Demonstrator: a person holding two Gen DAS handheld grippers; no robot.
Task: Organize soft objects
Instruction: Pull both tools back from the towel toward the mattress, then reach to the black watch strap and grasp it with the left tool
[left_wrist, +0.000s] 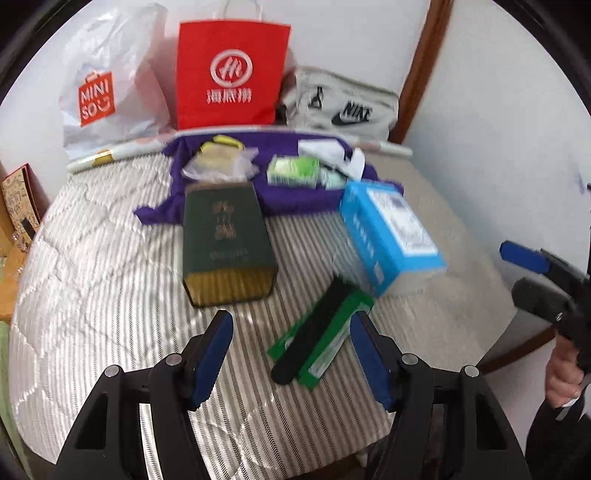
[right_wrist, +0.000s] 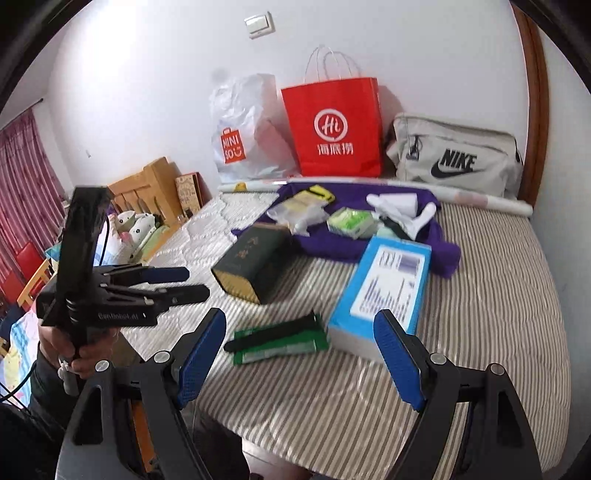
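Observation:
A purple cloth (left_wrist: 288, 192) (right_wrist: 439, 251) lies crumpled at the far side of the striped mattress (left_wrist: 110, 266) (right_wrist: 480, 295). On the cloth rest a clear plastic bag (left_wrist: 218, 164), a green tissue pack (left_wrist: 293, 170) (right_wrist: 351, 221) and white items (right_wrist: 399, 206). Nearer lie a dark green box (left_wrist: 225, 240) (right_wrist: 255, 262), a blue box (left_wrist: 391, 232) (right_wrist: 384, 291) and a green packet with a black strip (left_wrist: 321, 336) (right_wrist: 280, 338). My left gripper (left_wrist: 291, 354) (right_wrist: 195, 283) hovers open just before the green packet. My right gripper (right_wrist: 301, 358) (left_wrist: 517, 277) is open too, with nothing between its fingers.
Against the wall stand a white Miniso plastic bag (left_wrist: 107, 85) (right_wrist: 243, 136), a red paper bag (left_wrist: 231, 74) (right_wrist: 336, 129) and a grey Nike bag (left_wrist: 343, 103) (right_wrist: 454, 158). A paper roll (right_wrist: 480, 201) lies behind the cloth. A wooden bed frame (right_wrist: 147, 188) is at the left.

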